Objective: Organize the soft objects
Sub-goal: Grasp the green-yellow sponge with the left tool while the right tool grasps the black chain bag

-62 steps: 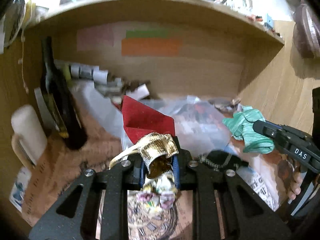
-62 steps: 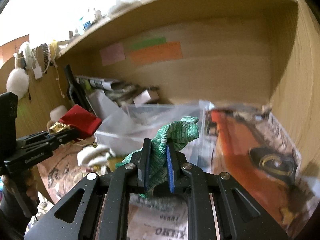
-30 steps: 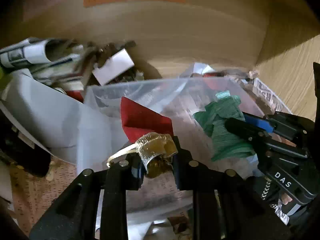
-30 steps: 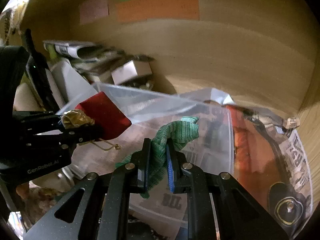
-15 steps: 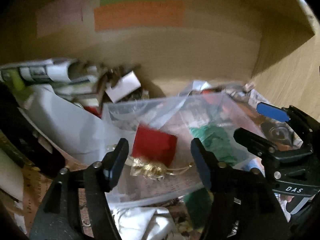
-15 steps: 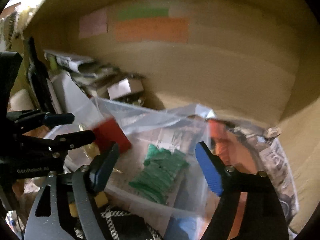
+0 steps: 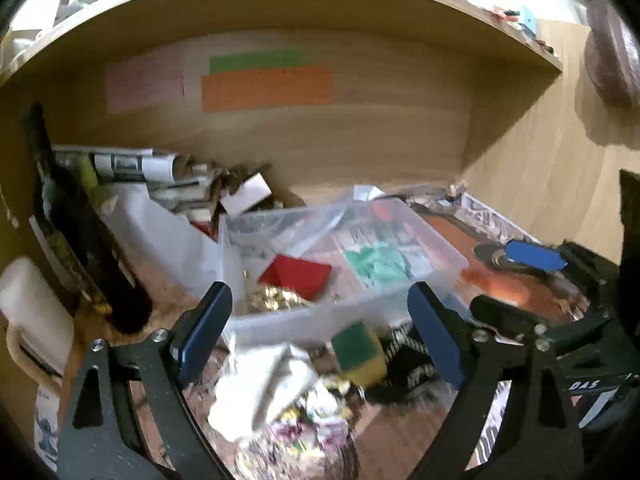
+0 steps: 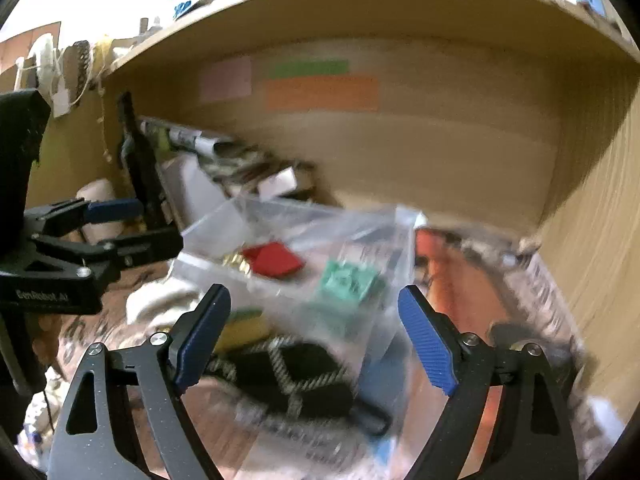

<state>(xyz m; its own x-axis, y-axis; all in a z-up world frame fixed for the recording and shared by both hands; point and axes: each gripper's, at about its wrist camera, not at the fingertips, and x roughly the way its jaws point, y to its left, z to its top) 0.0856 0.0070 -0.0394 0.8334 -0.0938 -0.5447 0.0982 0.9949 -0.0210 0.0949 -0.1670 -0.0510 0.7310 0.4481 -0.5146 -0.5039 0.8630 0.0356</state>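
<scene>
1. The clear plastic bin (image 7: pixel 436 276) sits on the cluttered desk under the wooden shelf (image 7: pixel 280 4); take it as the landmark.
2. Inside the bin lie the red pouch (image 7: pixel 298 276) with its gold trim toward the bin's front-left corner, and the green cloth (image 7: pixel 374 262) just to the pouch's right, apart from it.
3. The left gripper (image 7: pixel 320 332) is held in front of the bin, its blue-padded fingers spread wide and holding nothing.
4. The right gripper (image 8: pixel 314 336) is likewise in front of the bin, fingers spread wide and empty; in its view the red pouch (image 8: pixel 274 258) and green cloth (image 8: pixel 348 278) show through the bin's wall (image 8: pixel 224 224).
5. Just in front of the bin lie a yellow sponge with a green top (image 7: pixel 358 354), a white cloth (image 7: pixel 260 388) and a black patterned item (image 8: pixel 300 372).
6. Left of the bin stands a dark bottle (image 7: pixel 84 240).
</scene>
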